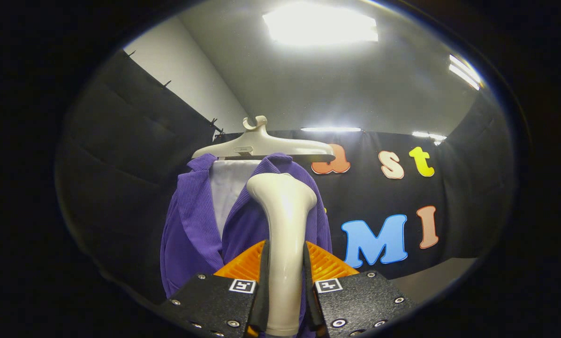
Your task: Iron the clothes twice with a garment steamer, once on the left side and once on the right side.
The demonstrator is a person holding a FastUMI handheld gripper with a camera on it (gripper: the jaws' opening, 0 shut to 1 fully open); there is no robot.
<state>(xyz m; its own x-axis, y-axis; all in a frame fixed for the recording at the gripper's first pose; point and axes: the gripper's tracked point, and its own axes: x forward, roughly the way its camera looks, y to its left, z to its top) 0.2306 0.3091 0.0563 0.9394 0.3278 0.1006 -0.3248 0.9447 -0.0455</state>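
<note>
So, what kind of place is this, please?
Probably a cloth-walled recording booth: black cloth wall, ceiling light panel, and a purple garment on a hanger. The tongs grip a garment steamer before it.

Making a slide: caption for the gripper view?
Gripper clamps garment steamer before purple garment on hanger.

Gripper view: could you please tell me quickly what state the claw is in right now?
Claw: shut on the garment steamer, both fingers pressing its handle, with the head raised in front of the purple jacket.
</note>
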